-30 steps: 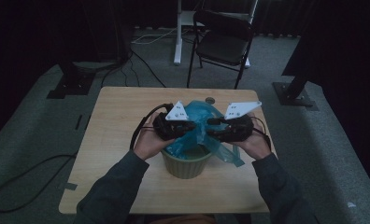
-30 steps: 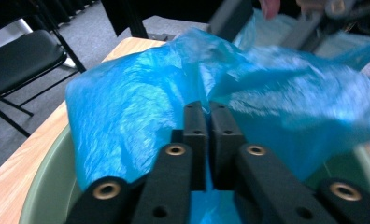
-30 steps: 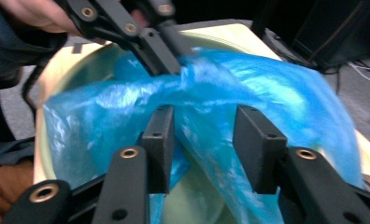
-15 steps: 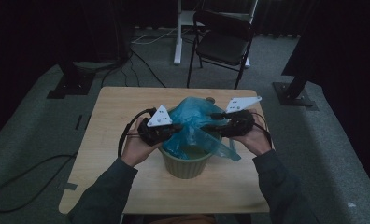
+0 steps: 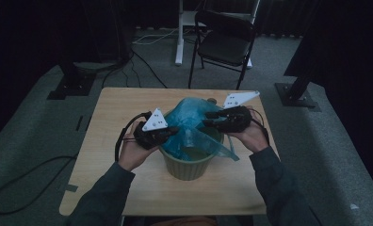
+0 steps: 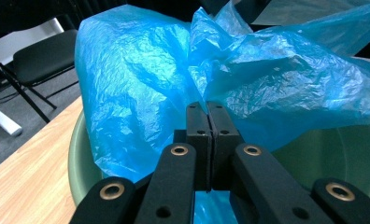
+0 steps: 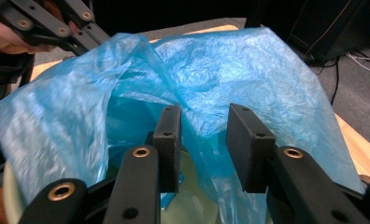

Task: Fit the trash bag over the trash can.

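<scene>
A crumpled blue plastic bag (image 5: pixel 191 117) billows over a pale green bin (image 5: pixel 187 167) in the middle of the table. My left gripper (image 5: pixel 175 131) is at the bin's left rim, shut on the bag's edge. In the left gripper view its jaws (image 6: pixel 206 106) meet flat against each other, with the bag (image 6: pixel 127 70) right at their tips. My right gripper (image 5: pixel 208 118) hovers at the bag's right side. Its jaws (image 7: pixel 204 121) have just been closing and still stand apart, a fold of the bag (image 7: pixel 230 60) loose between them.
The bin stands on a light wooden table (image 5: pixel 118 108), whose front edge is near the person. A black folding chair (image 5: pixel 224 42) and a white post stand behind the table. Cables lie on the grey floor to the left, and dark stand bases sit on both sides.
My left gripper has moved left and a little toward the person, drawing the bag's edge out over the bin's left rim. The right hand has stayed in place.
</scene>
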The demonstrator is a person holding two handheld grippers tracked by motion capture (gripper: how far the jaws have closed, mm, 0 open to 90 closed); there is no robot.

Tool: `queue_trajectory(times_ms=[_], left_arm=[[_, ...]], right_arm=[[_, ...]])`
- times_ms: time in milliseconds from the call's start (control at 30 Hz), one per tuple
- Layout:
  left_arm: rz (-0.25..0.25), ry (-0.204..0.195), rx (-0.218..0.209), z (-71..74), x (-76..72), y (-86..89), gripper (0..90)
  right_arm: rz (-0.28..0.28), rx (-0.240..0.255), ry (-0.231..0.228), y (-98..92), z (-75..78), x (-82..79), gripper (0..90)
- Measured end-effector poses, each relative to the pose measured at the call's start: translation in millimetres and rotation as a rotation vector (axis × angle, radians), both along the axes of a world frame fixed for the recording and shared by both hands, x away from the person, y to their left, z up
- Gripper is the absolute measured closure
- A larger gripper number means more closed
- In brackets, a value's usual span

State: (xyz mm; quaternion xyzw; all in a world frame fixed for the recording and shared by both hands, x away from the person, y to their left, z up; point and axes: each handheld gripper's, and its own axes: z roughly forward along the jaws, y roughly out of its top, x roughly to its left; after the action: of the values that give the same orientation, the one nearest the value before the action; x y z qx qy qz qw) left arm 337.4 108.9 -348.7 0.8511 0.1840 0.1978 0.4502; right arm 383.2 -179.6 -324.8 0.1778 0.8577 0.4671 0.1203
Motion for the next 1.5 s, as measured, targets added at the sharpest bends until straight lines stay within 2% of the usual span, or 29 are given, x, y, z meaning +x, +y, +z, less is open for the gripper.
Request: queue_trajectory(times_ms=[167, 267, 333, 400, 467, 500, 667, 733, 867, 933, 1133, 1267, 1500], left_arm=[[0.01, -0.004, 0.002, -0.4, 0.3, 1.1, 88.8], [0.008, -0.009, -0.001, -0.1, -0.2, 1.0, 88.8], [0.006, -0.013, 0.002, -0.1, -1.1, 0.6, 88.8], [0.006, -0.015, 0.005, 0.0, -1.5, 0.8, 88.7], [0.01, -0.016, -0.001, 0.2, -1.8, 1.6, 88.7], [0.011, -0.016, -0.006, 0.3, -1.7, 2.2, 88.6], [0.02, -0.016, -0.022, 0.6, -1.6, 5.5, 88.7], [0.023, -0.017, -0.022, 0.5, -2.1, 6.3, 88.7], [0.032, -0.018, -0.02, -0.2, -2.4, 9.8, 88.7], [0.041, -0.017, -0.023, -1.7, -2.1, 13.2, 88.8], [0.08, 0.001, -0.026, -9.2, -3.5, 30.9, 89.0], [0.099, 0.008, -0.027, -12.0, -5.5, 41.7, 89.1], [0.132, 0.016, -0.026, -17.9, -8.0, 55.4, 89.3]], right_arm=[[0.028, 0.056, -0.006, -8.7, 7.6, -4.1, 62.3], [0.01, 0.072, -0.014, -10.7, 10.8, -3.6, 62.4], [-0.016, 0.045, -0.021, -8.0, 9.7, -1.6, 62.2], [-0.028, 0.032, -0.01, -4.5, 6.2, 2.9, 60.1], [-0.044, 0.009, -0.005, -0.7, 2.9, 5.5, 54.5], [-0.029, 0.0, 0.025, 2.3, -0.4, 7.4, 52.4], [-0.02, -0.04, 0.012, 13.8, -11.3, 5.1, 48.8], [-0.035, -0.067, 0.002, 18.6, -13.8, 6.1, 54.5], [-0.028, -0.084, -0.016, 23.1, -13.7, 6.6, 82.4], [-0.027, -0.083, -0.019, 21.9, -12.3, 6.2, 89.0], [-0.081, -0.11, 0.002, 3.1, -10.0, 3.5, 89.6], [-0.114, -0.097, 0.02, -13.1, -10.6, 0.5, 89.4], [-0.17, -0.101, 0.02, -32.0, -11.5, -4.9, 89.1]])
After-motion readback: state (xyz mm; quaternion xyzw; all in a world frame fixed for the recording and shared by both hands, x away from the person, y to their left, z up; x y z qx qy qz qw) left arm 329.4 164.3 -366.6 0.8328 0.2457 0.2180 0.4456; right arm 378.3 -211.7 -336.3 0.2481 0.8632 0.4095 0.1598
